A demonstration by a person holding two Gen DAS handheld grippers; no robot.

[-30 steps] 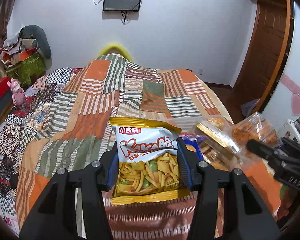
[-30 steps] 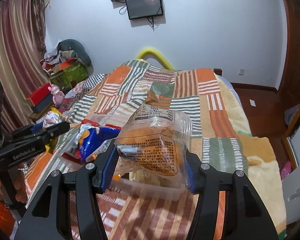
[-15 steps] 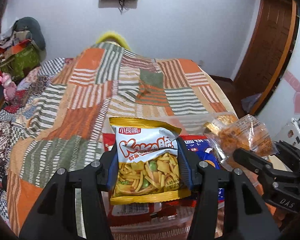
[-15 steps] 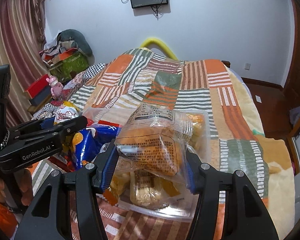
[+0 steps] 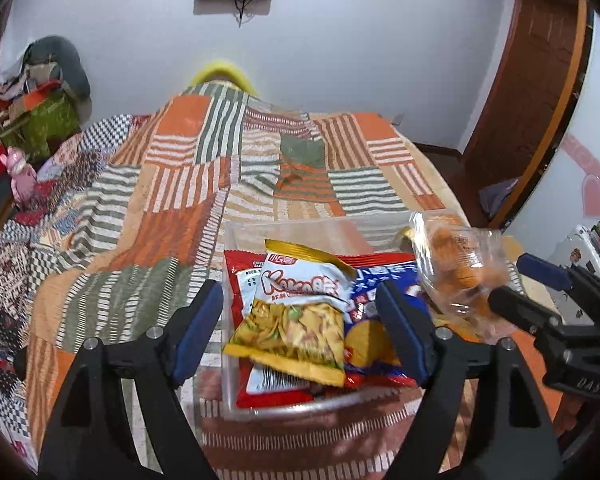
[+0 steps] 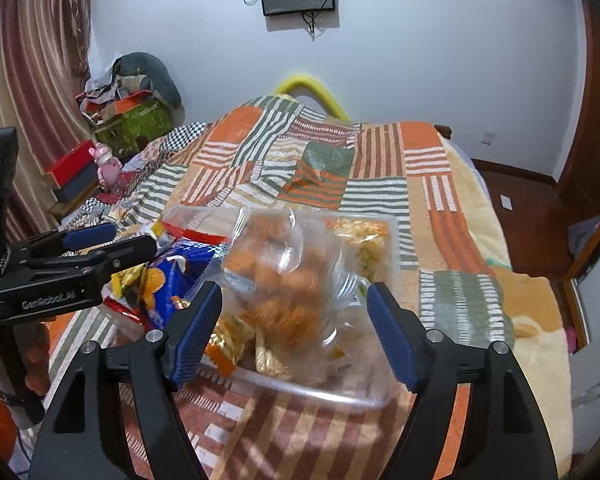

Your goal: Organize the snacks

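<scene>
A clear plastic bin (image 5: 284,406) sits on the bed and holds several snack packs. My left gripper (image 5: 300,330) is open above it. The white and yellow chip bag (image 5: 296,312) lies loose between its fingers, on a red pack (image 5: 240,280) and a blue pack (image 5: 366,338). My right gripper (image 6: 294,330) is open over the bin's right side (image 6: 340,394). The clear bag of orange snacks (image 6: 284,280) is blurred between its fingers, tipping into the bin. That bag also shows in the left wrist view (image 5: 456,264).
The patchwork blanket (image 5: 220,168) covers the bed around the bin. A pile of clothes and boxes (image 6: 132,108) stands at the far left by the curtain. A wooden door (image 5: 532,80) is at the right. The left gripper shows at the left of the right wrist view (image 6: 92,248).
Both grippers came down over the bin and opened. The chip bag dropped from the left gripper onto the packs; the clear orange-snack bag left the right gripper's hold.
</scene>
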